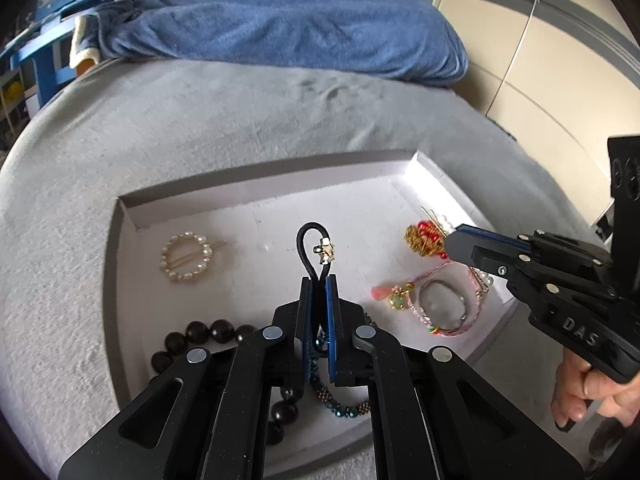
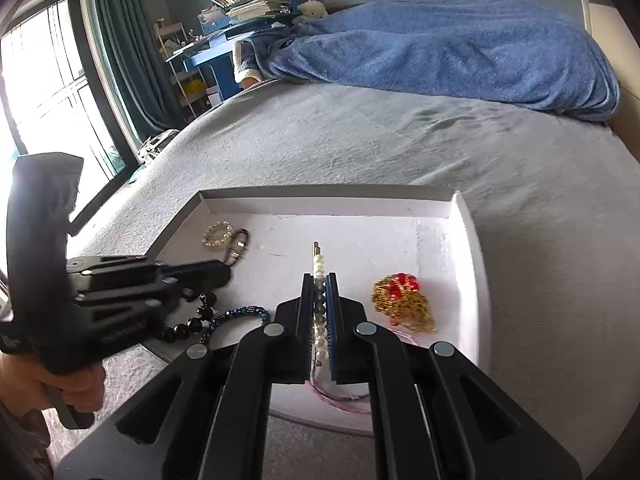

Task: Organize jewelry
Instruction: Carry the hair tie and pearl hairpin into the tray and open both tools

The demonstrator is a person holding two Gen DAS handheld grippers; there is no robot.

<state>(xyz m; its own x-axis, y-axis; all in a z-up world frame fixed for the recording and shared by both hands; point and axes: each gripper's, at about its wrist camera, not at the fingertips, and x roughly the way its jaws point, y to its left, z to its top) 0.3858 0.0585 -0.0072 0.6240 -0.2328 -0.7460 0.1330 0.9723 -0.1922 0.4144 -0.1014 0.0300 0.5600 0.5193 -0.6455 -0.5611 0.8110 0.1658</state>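
A white-lined tray point(image 1: 256, 196) with grey walls sits on plain grey bedding point(image 1: 200, 120); at the top of the frame lies a blue blanket point(image 1: 280, 24). In the tray: a black cord point(image 1: 306, 252), cream pearl ring clip point(image 1: 185, 257), gold-and-red ornament point(image 2: 402, 300), dark beads point(image 1: 208, 334), teal bracelet point(image 2: 236, 316), pink cord point(image 1: 448, 270).

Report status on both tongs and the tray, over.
Left tongs shut on black cord bracelet. Right tongs shut on pearl hair clip. Both over white tray. Nothing blocking.
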